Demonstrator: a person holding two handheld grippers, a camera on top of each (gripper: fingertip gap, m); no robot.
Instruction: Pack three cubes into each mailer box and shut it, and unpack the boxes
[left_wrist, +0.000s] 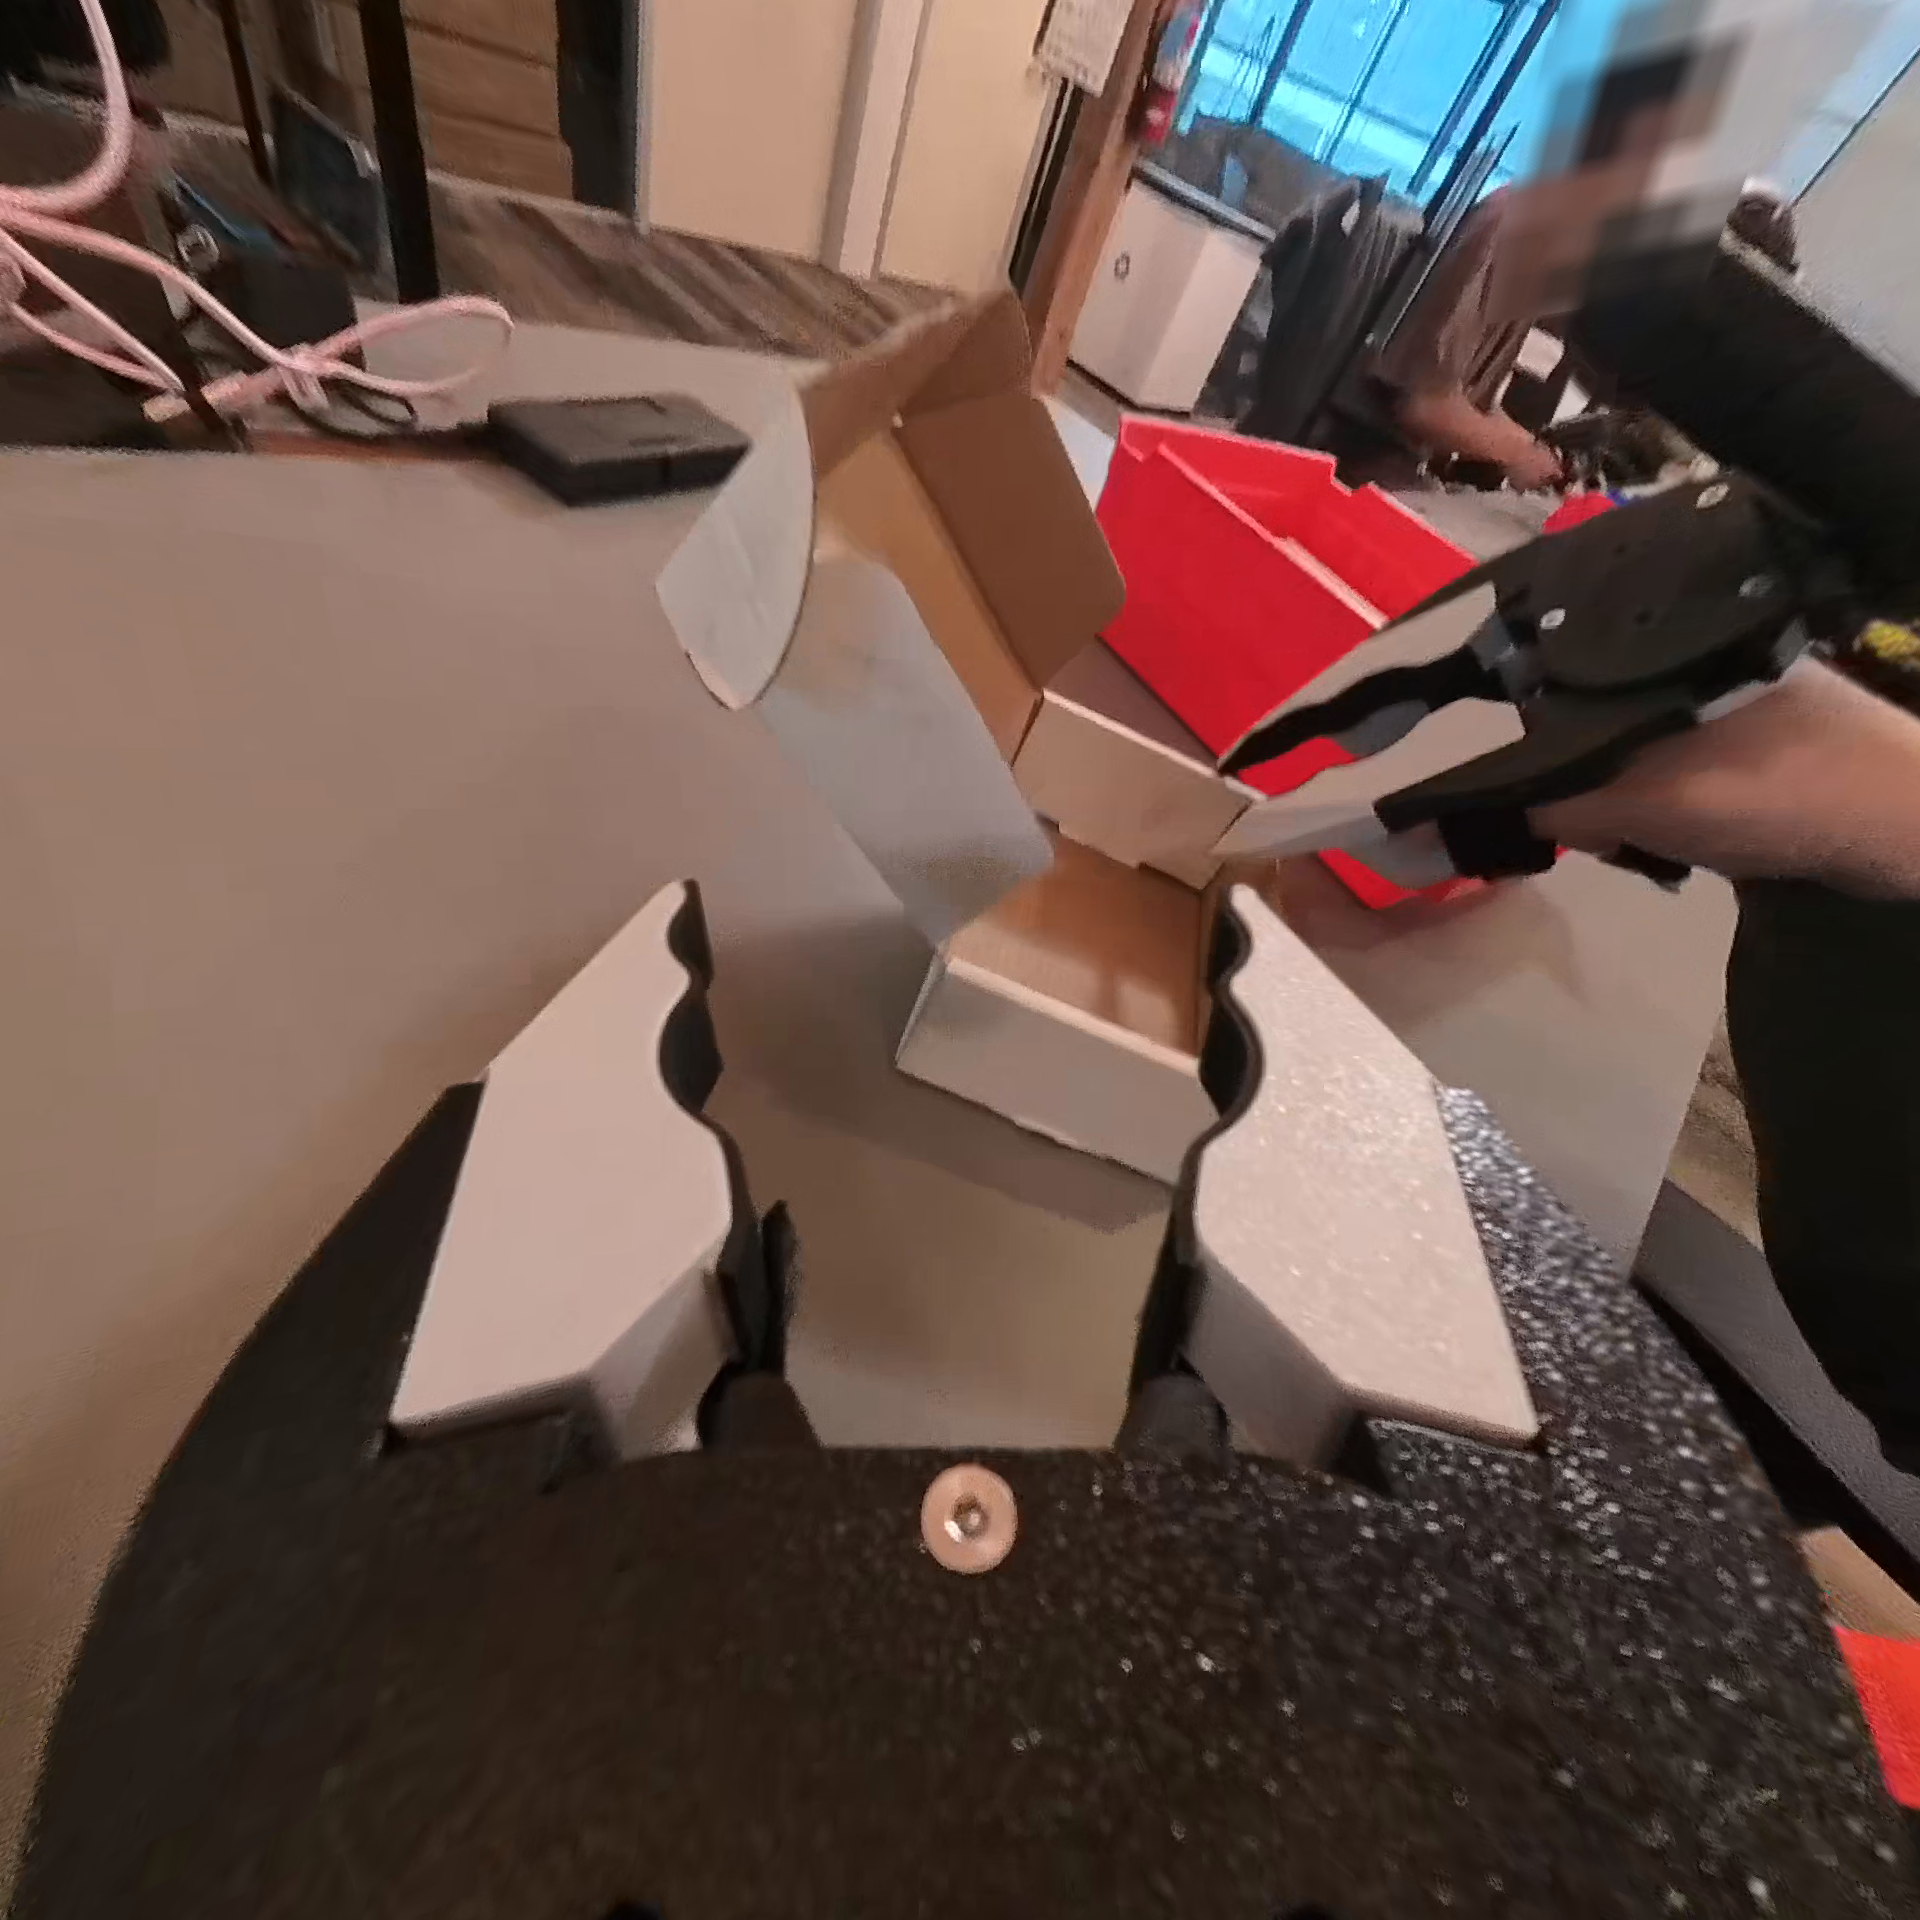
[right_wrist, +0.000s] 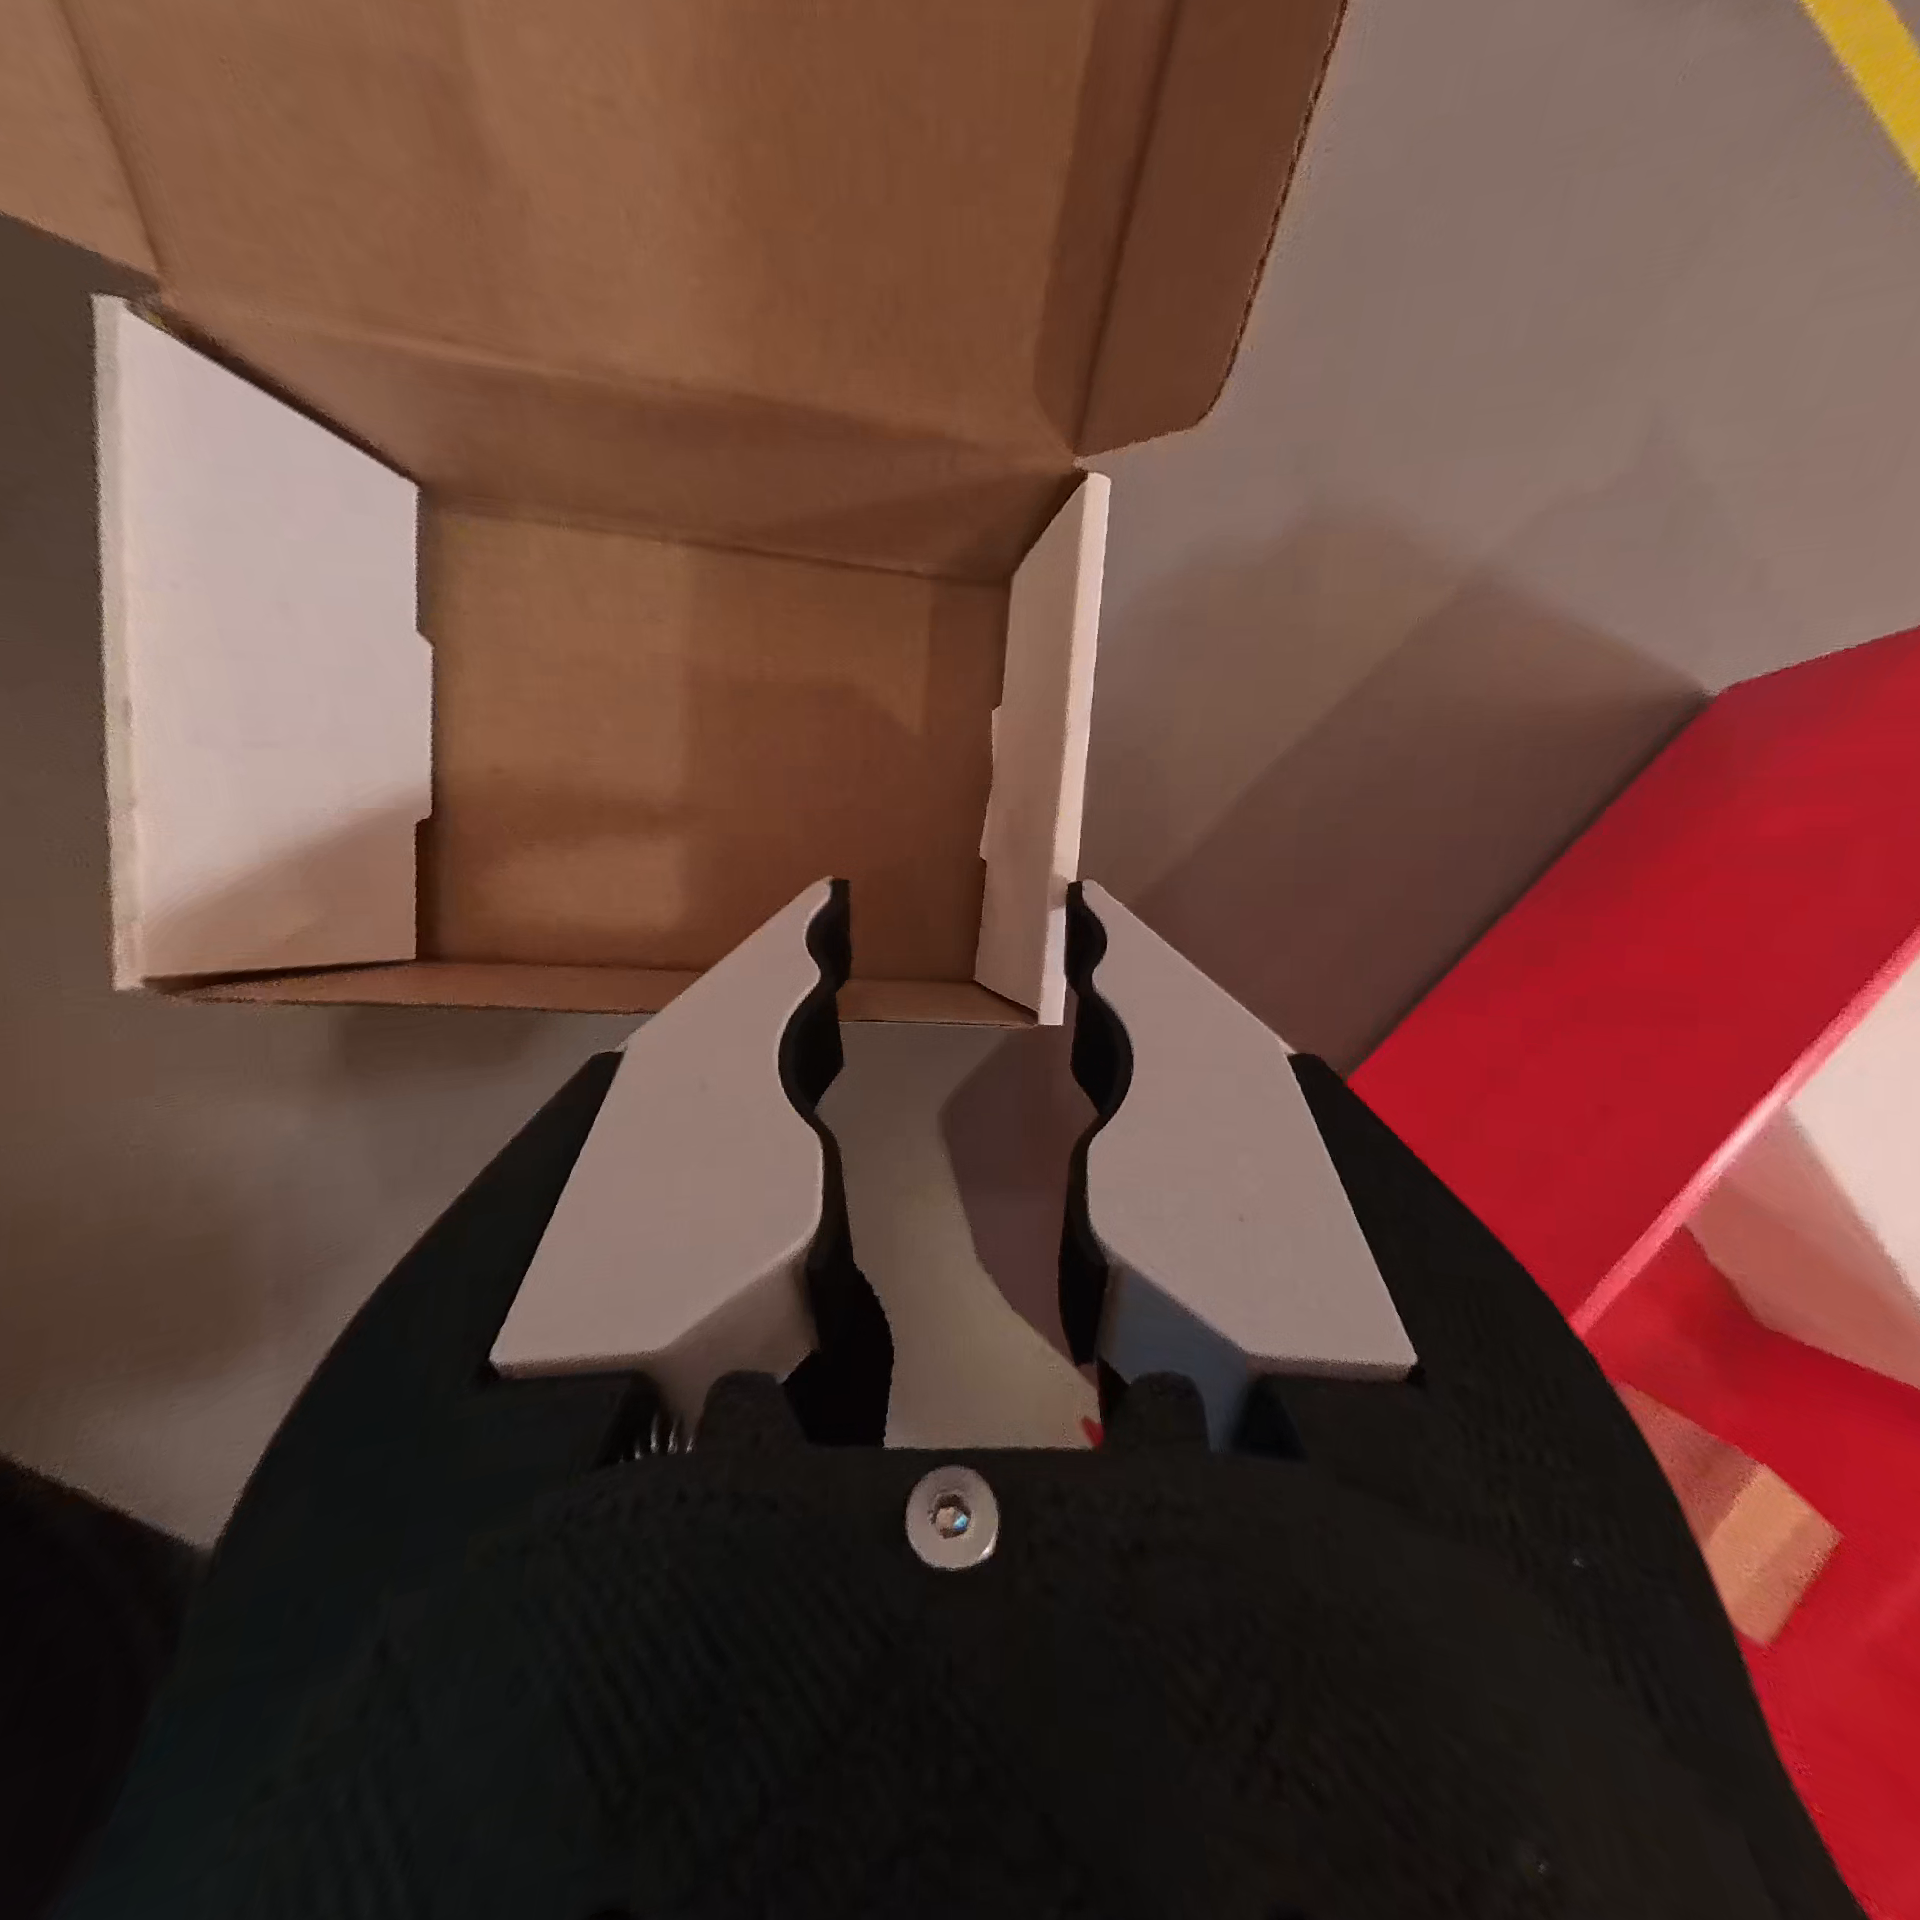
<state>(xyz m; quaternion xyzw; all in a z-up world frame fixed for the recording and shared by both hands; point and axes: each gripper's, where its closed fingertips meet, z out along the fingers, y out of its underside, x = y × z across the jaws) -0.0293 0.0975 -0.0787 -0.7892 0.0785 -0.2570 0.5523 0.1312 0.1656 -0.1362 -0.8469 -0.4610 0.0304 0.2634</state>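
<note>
Two white mailer boxes with brown insides stand open on the grey table (left_wrist: 312, 831). The near box (left_wrist: 1049, 1049) lies just beyond my left gripper (left_wrist: 956, 914), close to its right finger; that gripper is wide open and holds nothing. The far box (left_wrist: 1122, 779) has its lid (left_wrist: 977, 499) raised. My right gripper (right_wrist: 956, 894) hangs over this box (right_wrist: 675, 727), whose inside shows no cubes. Its jaws straddle the box's right side wall (right_wrist: 1039, 748), one finger inside and one outside, with a gap left at the inner pad. It also shows in the left wrist view (left_wrist: 1236, 790).
A red bin (left_wrist: 1247, 582) stands behind the boxes at the table's right; in the right wrist view it (right_wrist: 1662, 935) holds a white object (right_wrist: 1849, 1195) and a wooden block (right_wrist: 1756, 1558). A black device (left_wrist: 613, 447) and pink cables (left_wrist: 312, 364) lie at the far left.
</note>
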